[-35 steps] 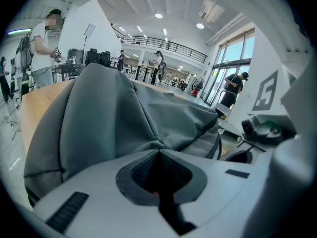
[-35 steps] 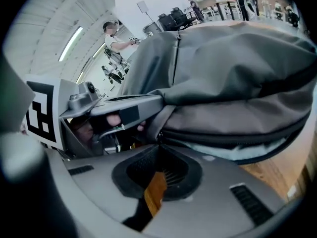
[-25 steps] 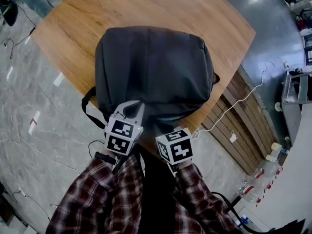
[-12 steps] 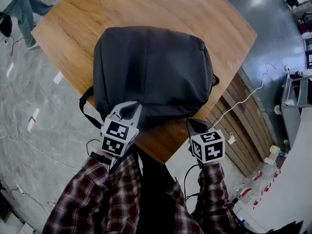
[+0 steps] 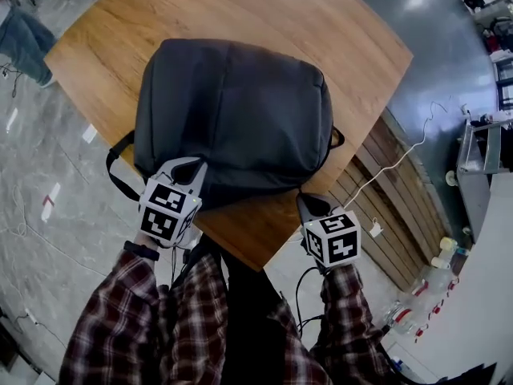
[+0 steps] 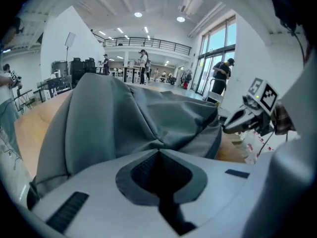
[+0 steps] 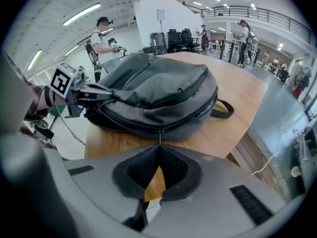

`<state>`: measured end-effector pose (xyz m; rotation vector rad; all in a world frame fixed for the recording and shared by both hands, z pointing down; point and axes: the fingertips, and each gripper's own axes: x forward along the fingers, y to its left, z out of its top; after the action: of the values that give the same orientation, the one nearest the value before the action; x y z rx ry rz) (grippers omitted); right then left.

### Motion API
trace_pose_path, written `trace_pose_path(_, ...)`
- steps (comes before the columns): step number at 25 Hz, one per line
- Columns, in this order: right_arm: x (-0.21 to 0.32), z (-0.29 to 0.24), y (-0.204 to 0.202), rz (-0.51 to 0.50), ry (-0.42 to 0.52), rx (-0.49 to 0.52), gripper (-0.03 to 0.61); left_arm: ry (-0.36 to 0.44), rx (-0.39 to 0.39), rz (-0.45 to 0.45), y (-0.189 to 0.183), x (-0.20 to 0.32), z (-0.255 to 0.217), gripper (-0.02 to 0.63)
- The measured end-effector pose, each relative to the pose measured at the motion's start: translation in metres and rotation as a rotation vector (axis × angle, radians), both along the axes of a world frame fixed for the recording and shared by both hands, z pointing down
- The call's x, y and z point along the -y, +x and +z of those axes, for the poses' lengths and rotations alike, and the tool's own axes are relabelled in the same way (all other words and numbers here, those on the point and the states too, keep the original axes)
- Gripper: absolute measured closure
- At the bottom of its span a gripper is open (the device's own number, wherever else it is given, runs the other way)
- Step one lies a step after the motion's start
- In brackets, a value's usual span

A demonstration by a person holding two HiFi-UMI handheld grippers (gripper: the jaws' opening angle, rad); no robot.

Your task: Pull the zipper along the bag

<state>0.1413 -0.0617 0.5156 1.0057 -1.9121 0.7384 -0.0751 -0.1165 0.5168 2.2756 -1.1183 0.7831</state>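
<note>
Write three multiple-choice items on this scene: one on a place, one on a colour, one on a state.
1. Where does the bag lie? A: floor; B: table; C: chair.
2. What colour is the bag? A: dark grey; B: red; C: yellow.
3. The right gripper is: A: wide open; B: shut on a cable; C: shut on the zipper pull.

B: the bag rests on the wooden top. A: its fabric is dark grey in every view. C: the jaws meet on the thin pull hanging from the zipper.
</note>
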Motion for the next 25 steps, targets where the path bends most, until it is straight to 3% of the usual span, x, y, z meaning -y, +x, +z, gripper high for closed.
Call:
trace_pose_path(3,-0.011,-0.003,-0.032,-0.019,-0.010,0.069,0.569,-0.070,0.012,-0.130,-0.021,0.013,-0.011,0.603)
trace_pose_path(5,-0.020,-0.002,-0.060,-0.037,-0.024,0.118,0.569,-0.103,-0.085,-0.192,-0.016,0.015,-0.027,0.603)
trace_pose_path(8,-0.037,-0.002,-0.106,-0.089,-0.039,0.183,0.569,-0.117,-0.239,-0.186,0.020,0.010,-0.051,0.603)
trace_pose_path(13,-0.064,-0.007,-0.163,-0.190,-0.037,0.226,0.569,-0.092,-0.257,-0.184,0.061,-0.001,-0.045,0.603)
trace_pose_path(16,-0.071,0.003,-0.165,-0.219,-0.030,0.188,0.569,-0.050,-0.270,-0.189,0.054,-0.006,-0.029,0.603)
trace_pose_path(19,-0.073,0.010,-0.151,-0.268,-0.015,0.123,0.569,-0.035,-0.281,-0.134,0.058,-0.012,-0.021,0.603)
trace_pose_path(25,-0.058,0.010,-0.103,-0.288,0.052,0.017,0.569,0.075,-0.144,-0.034,0.065,-0.021,-0.016,0.603)
